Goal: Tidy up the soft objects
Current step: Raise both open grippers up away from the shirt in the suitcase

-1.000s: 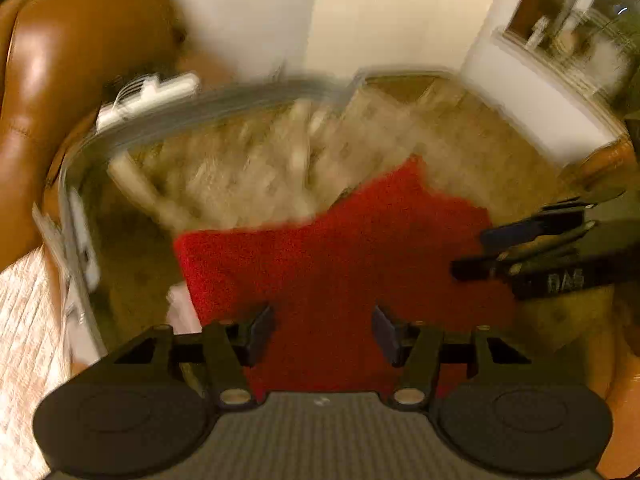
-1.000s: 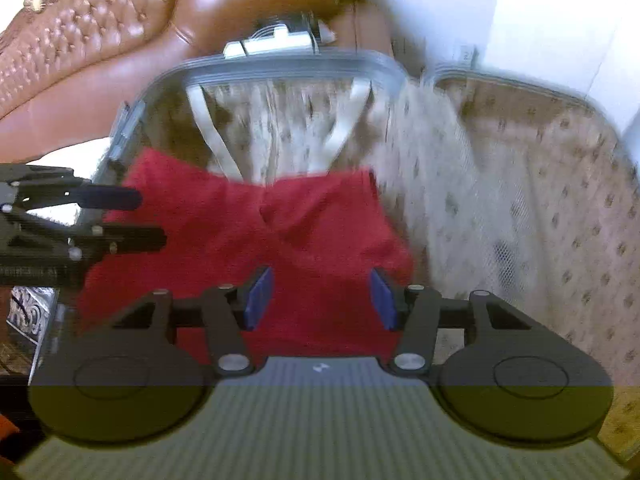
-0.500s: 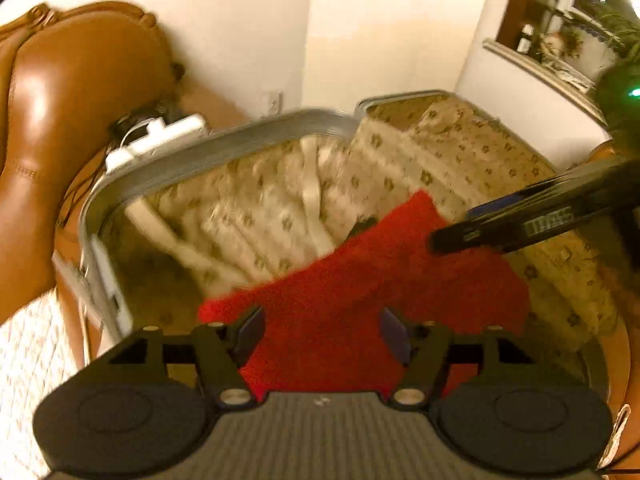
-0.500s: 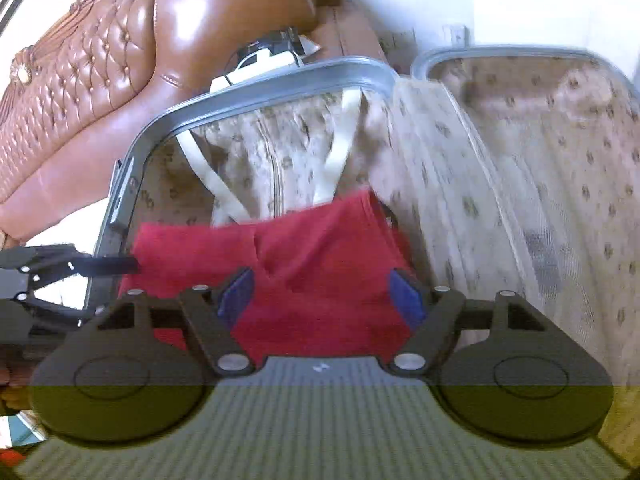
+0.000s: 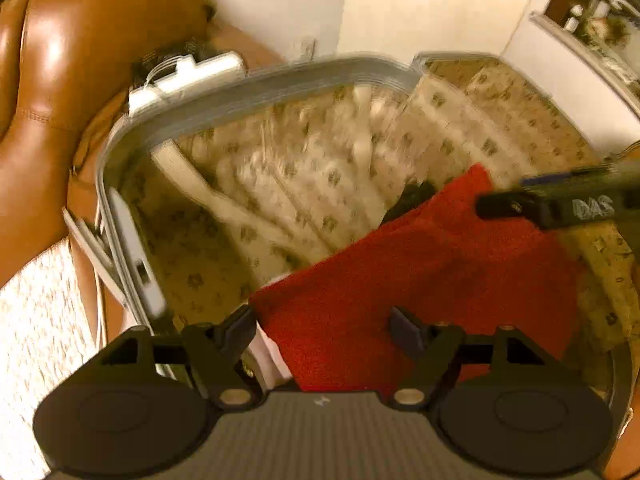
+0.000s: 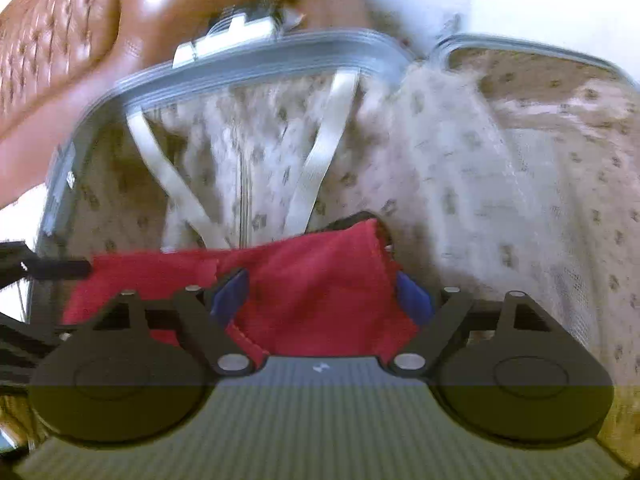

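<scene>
The left gripper [image 5: 322, 328] stands wide open, gripping nothing, above the near edge of the red towel [image 5: 420, 280]. The right gripper [image 6: 322, 294] is equally spread and empty over the same towel. The towel lies in the near end of the open suitcase [image 5: 256, 88], over its patterned lining, below 2 pale straps [image 6: 316, 168]. A brown leather sofa [image 5: 80, 60] rises behind the suitcase.

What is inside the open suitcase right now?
A red towel lies in the suitcase, over its patterned lining and pale straps. Something dark peeks out behind it; whatever lies beneath the towel is hidden.
</scene>
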Available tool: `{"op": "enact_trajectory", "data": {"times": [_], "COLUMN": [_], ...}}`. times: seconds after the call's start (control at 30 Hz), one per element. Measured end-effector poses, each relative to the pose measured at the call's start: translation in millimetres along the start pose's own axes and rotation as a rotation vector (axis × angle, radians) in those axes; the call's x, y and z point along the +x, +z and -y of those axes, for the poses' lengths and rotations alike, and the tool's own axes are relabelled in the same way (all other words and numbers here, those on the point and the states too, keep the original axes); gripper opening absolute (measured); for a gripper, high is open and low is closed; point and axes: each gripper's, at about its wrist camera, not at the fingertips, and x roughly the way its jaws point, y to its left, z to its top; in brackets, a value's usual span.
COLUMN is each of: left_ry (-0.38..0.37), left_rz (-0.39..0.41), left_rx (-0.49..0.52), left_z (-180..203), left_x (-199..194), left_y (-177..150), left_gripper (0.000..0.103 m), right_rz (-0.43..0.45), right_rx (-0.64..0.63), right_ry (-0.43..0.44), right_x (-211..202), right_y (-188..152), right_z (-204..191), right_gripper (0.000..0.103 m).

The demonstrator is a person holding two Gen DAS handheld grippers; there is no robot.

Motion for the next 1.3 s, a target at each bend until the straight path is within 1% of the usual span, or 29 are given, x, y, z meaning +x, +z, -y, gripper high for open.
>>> {"op": "enact_trajectory", "data": {"times": [0.07, 0.1, 0.2, 0.23, 0.3, 0.33, 0.37, 0.4, 0.43, 0.47, 0.5, 0.57, 0.63, 0.73, 0.77, 0.83, 0.9, 0.97, 1.03, 1.1, 1.13, 1.2, 1.3], "left_ry": [-0.024, -0.027, -0.016, -0.010, -0.023, -0.032, -0.040, -0.052, -0.066, -0.081, -0.096, -0.127, -0.142, -0.203, -0.229, -0.262, -0.268, -0.271, -0.286, -0.304, -0.310, -0.310, -0.311], "left_rz": [0.036, 0.032, -0.020, -0.040, -0.063, -0.064, -0.065, -0.066, -0.070, -0.075, -0.076, -0.080, -0.092, -0.061, -0.064, -0.087, -0.132, -0.187, -0.209, -0.220, -0.224, -0.228, -0.205], "left_rx": [0.057, 0.066, 0.083, 0.092, 0.105, 0.115, 0.133, 0.149, 0.161, 0.171, 0.178, 0.201, 0.265, 0.381, 0.413, 0.474, 0.541, 0.586, 0.604, 0.610, 0.614, 0.634, 0.669], "left_z": [6.4, 7.6, 5.7, 3.8, -1.3, -3.1, -4.1, -4.5, -5.7, -7.5, -10.2, -14.2, -10.4, 0.4, 3.6, 8.6, 12.7, 14.0, 12.4, 11.3, 11.4, 14.3, 24.0], "left_x": [-7.5, -6.0, 9.6, 16.1, 23.9, 25.7, 25.9, 26.1, 26.9, 27.0, 27.3, 27.4, 25.0, 10.6, 8.6, 11.2, 19.9, 30.9, 37.1, 38.7, 38.7, 35.8, 28.8], "left_y": [4.0, 5.6, 8.5, 8.8, 10.0, 10.7, 11.2, 11.2, 10.7, 9.6, 9.4, 12.2, 19.3, 31.3, 34.5, 37.0, 35.9, 33.0, 30.4, 31.1, 32.4, 36.9, 47.2], "left_gripper": [0.079, 0.079, 0.078, 0.078, 0.081, 0.083, 0.084, 0.086, 0.086, 0.086, 0.086, 0.086, 0.084, 0.085, 0.086, 0.086, 0.086, 0.086, 0.088, 0.088, 0.088, 0.088, 0.089], "right_rz": [0.031, 0.041, 0.059, 0.071, 0.080, 0.067, 0.048, 0.022, -0.016, -0.039, -0.038, -0.027, 0.009, 0.082, 0.110, 0.138, 0.159, 0.147, 0.125, 0.074, 0.069, 0.085, 0.099], "right_rx": [0.046, 0.069, 0.114, 0.119, 0.163, 0.170, 0.158, 0.141, 0.124, 0.135, 0.177, 0.295, 0.362, 0.429, 0.449, 0.515, 0.619, 0.734, 0.831, 0.858, 0.869, 0.906, 0.980], "right_ry": [-0.017, -0.025, -0.050, -0.043, 0.019, 0.026, 0.011, -0.016, -0.064, -0.108, -0.121, -0.114, -0.132, -0.177, -0.203, -0.260, -0.295, -0.288, -0.284, -0.297, -0.307, -0.311, -0.327], "right_x": [-20.6, -29.2, -49.9, -55.8, -65.6, -64.7, -59.4, -52.3, -41.6, -32.8, -30.7, -33.1, -44.1, -65.5, -70.1, -71.5, -65.4, -53.0, -38.8, -19.0, -15.4, -18.9, -36.0], "right_y": [-15.8, -24.8, -52.7, -63.8, -84.0, -91.0, -97.8, -103.8, -109.8, -116.3, -120.9, -126.8, -124.9, -115.6, -108.8, -95.2, -86.1, -84.5, -83.5, -84.8, -86.4, -90.0, -89.5], "right_z": [0.8, 0.8, -2.8, -6.5, -17.7, -27.4, -39.8, -52.5, -64.3, -71.3, -71.8, -66.6, -64.8, -63.3, -59.8, -47.8, -32.9, -18.2, -5.7, -2.4, -3.1, -5.3, -12.8], "right_gripper": [0.089, 0.089, 0.089, 0.089, 0.089, 0.089, 0.089, 0.089, 0.089, 0.089, 0.089, 0.089, 0.089, 0.089, 0.089, 0.089, 0.089, 0.089, 0.089, 0.089, 0.090, 0.091, 0.092]}}
